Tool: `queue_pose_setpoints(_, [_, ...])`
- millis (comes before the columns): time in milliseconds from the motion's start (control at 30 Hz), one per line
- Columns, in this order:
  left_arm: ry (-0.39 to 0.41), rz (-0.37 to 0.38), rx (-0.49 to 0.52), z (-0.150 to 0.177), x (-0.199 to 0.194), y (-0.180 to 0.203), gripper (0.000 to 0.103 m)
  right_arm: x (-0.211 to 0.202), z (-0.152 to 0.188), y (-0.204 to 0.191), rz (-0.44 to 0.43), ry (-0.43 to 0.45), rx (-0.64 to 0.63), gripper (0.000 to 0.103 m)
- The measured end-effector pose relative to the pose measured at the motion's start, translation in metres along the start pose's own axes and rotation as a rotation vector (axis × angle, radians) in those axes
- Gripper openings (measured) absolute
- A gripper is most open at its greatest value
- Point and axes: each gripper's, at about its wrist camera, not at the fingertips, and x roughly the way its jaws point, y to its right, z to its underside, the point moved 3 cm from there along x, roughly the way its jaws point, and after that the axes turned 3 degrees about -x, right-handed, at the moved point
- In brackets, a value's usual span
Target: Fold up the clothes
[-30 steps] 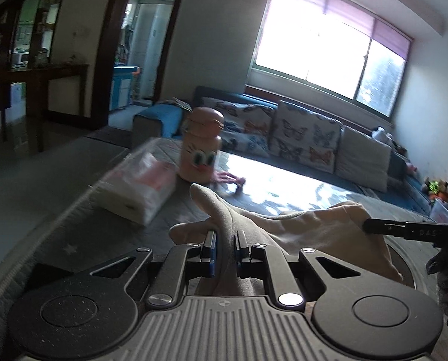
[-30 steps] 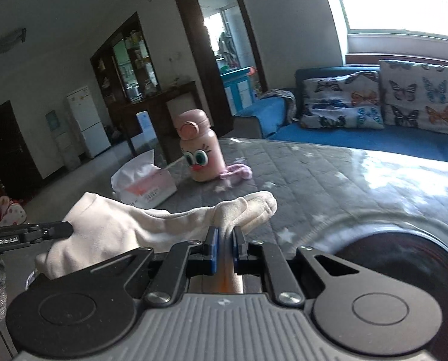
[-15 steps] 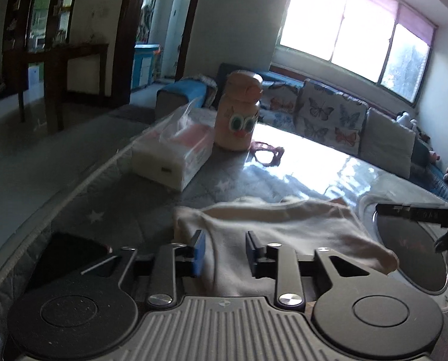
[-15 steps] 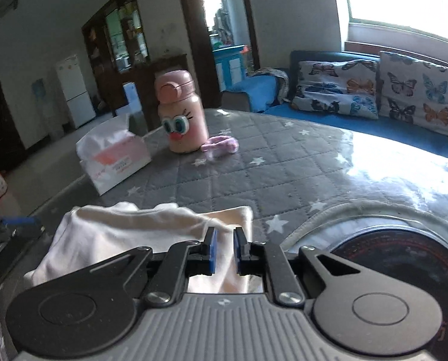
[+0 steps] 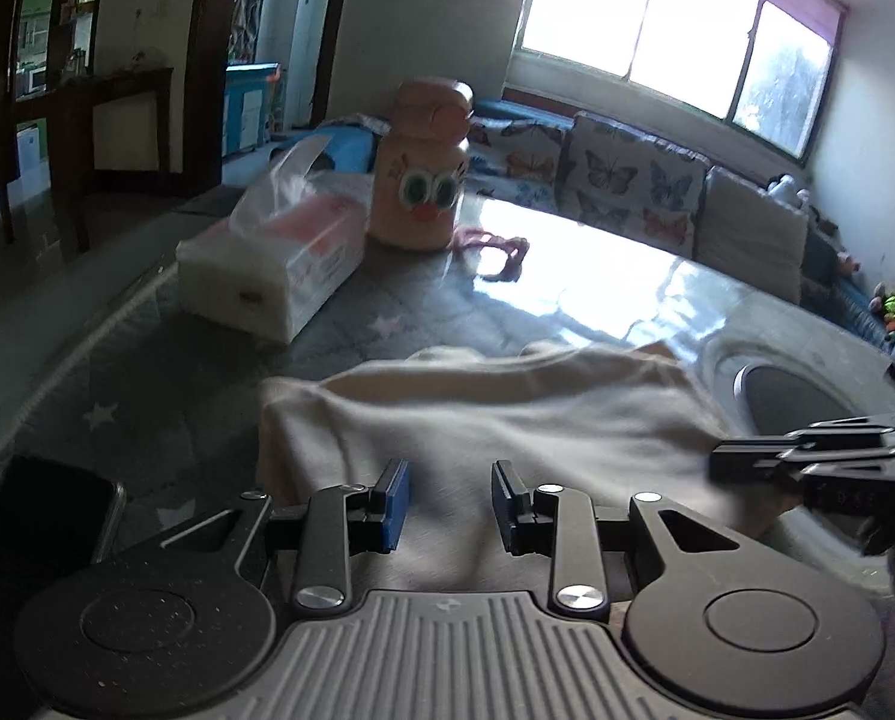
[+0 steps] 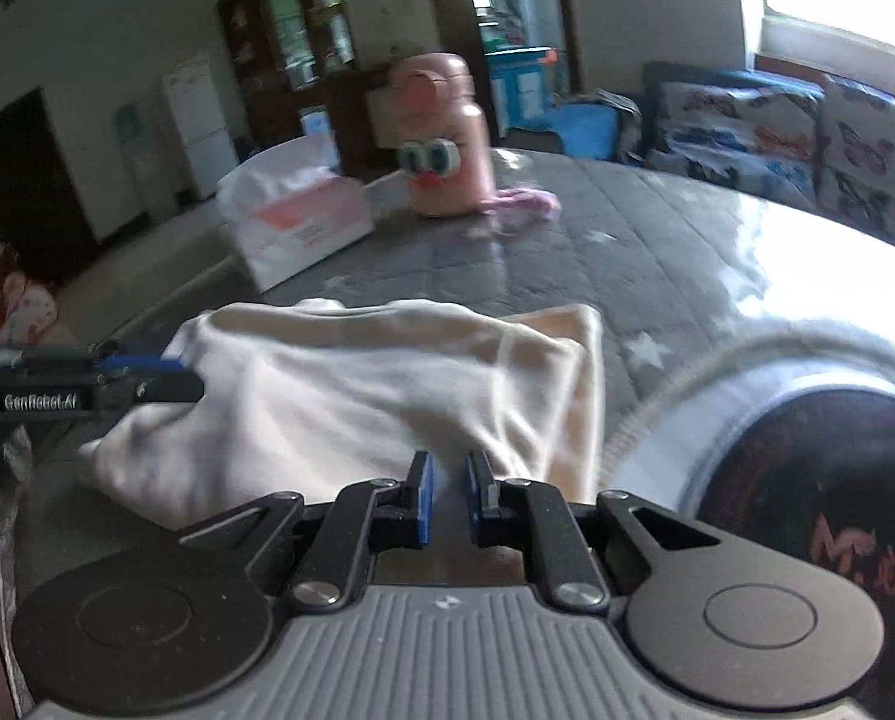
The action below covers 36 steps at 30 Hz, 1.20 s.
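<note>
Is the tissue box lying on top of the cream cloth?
No. In the left wrist view the tissue box sits apart on the grey cover, beyond the cream cloth.

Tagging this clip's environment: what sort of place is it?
A home living room, most likely: a sofa with butterfly cushions under a big window, and a quilted table bearing a tissue pack.

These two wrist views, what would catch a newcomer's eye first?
A cream garment lies bunched on the grey star-patterned table, right before both grippers. The left gripper stands open over it, while the right gripper pinches its near edge. Behind stands a pink bottle with cartoon eyes, beside a tissue pack.
</note>
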Motion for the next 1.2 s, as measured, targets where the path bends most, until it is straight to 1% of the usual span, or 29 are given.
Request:
queue_pose_setpoints(67, [0.000, 0.004, -0.001, 0.000, 0.000, -0.001, 0.033, -0.003, -0.001, 0.006, -0.020, 0.004, 0.037, 0.010])
queue_pose_setpoints(200, [0.011, 0.021, 0.005, -0.004, -0.002, 0.002, 0.033, -0.009, -0.014, 0.000, -0.018, 0.034, 0.006, 0.012])
queue_pose_setpoints(267, [0.017, 0.031, 0.012, -0.009, 0.000, 0.007, 0.033, -0.002, -0.017, 0.001, -0.030, 0.029, 0.013, 0.012])
queue_pose_setpoints(333, [0.018, 0.038, 0.020, -0.014, 0.004, 0.011, 0.033, 0.012, -0.014, 0.002, -0.016, -0.004, 0.004, 0.012])
queue_pose_setpoints(367, [0.015, 0.040, 0.024, -0.016, 0.008, 0.013, 0.033, 0.014, -0.013, 0.003, -0.014, -0.006, 0.005, 0.012])
queue_pose_setpoints(500, [0.013, 0.044, 0.034, -0.025, 0.019, 0.018, 0.033, 0.012, -0.022, 0.006, -0.024, 0.018, 0.024, 0.012])
queue_pose_setpoints(567, [0.011, 0.047, 0.038, -0.030, 0.025, 0.021, 0.033, 0.016, -0.030, 0.007, -0.016, 0.023, 0.014, 0.012])
queue_pose_setpoints(667, [0.003, 0.048, 0.045, -0.036, 0.035, 0.024, 0.036, 0.028, -0.042, 0.011, -0.022, 0.025, 0.039, 0.012])
queue_pose_setpoints(767, [-0.007, 0.033, 0.039, -0.039, 0.045, 0.023, 0.036, 0.044, -0.051, 0.009, -0.024, 0.026, 0.041, 0.012])
queue_pose_setpoints(933, [-0.019, 0.029, 0.021, -0.042, 0.056, 0.018, 0.036, 0.070, -0.065, -0.004, -0.038, 0.021, 0.002, 0.012])
queue_pose_setpoints(1000, [-0.028, 0.024, 0.024, -0.041, 0.061, 0.018, 0.036, 0.082, -0.065, -0.008, -0.014, 0.004, -0.025, 0.012])
queue_pose_setpoints(1067, [-0.026, 0.029, 0.033, -0.040, 0.062, 0.019, 0.044, 0.085, -0.064, -0.012, 0.004, 0.016, -0.064, 0.013])
queue_pose_setpoints(1100, [-0.025, 0.032, 0.037, -0.040, 0.062, 0.020, 0.045, 0.085, -0.065, -0.013, 0.008, 0.018, -0.075, 0.013])
queue_pose_setpoints(1133, [-0.025, 0.032, 0.039, -0.040, 0.061, 0.021, 0.046, 0.083, -0.065, -0.013, 0.008, 0.018, -0.073, 0.015])
queue_pose_setpoints(1167, [-0.025, 0.032, 0.041, -0.040, 0.061, 0.021, 0.046, 0.081, -0.065, -0.013, 0.006, 0.020, -0.069, 0.020])
queue_pose_setpoints(1200, [-0.023, 0.032, 0.041, -0.040, 0.059, 0.021, 0.047, 0.079, -0.065, -0.014, 0.002, 0.026, -0.067, 0.023])
